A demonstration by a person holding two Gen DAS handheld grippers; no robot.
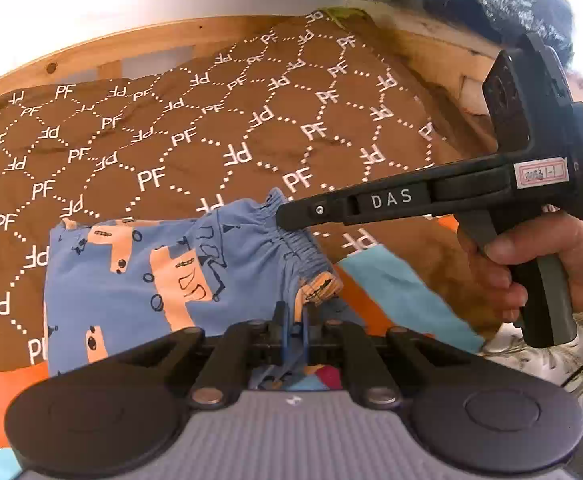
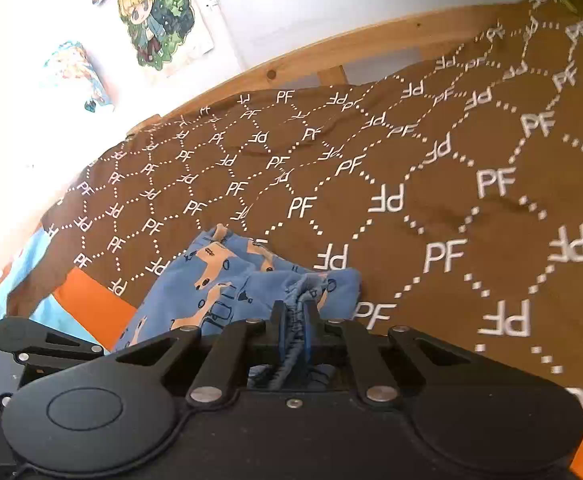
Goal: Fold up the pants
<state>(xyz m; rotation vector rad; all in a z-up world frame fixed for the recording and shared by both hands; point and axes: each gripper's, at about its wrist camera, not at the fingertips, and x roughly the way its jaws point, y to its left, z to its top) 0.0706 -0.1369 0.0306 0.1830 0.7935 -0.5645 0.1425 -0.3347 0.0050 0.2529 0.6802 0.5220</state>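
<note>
Small blue pants (image 1: 131, 280) with peach animal prints lie on a brown bed cover (image 1: 211, 140). My left gripper (image 1: 293, 320) is shut on a near corner of the pants' waist end. My right gripper (image 2: 294, 320) is shut on the gathered elastic waistband (image 2: 295, 308). In the left wrist view the right gripper (image 1: 287, 218) reaches in from the right, its tip on the waistband (image 1: 295, 240). The pants (image 2: 219, 280) stretch away to the left in the right wrist view.
The brown cover (image 2: 411, 200) with white "PF" lettering spreads over the bed. A wooden bed rail (image 1: 131, 48) runs along the far side by a white wall with posters (image 2: 155, 16). An orange and light blue sheet (image 1: 391, 292) shows at the near edge.
</note>
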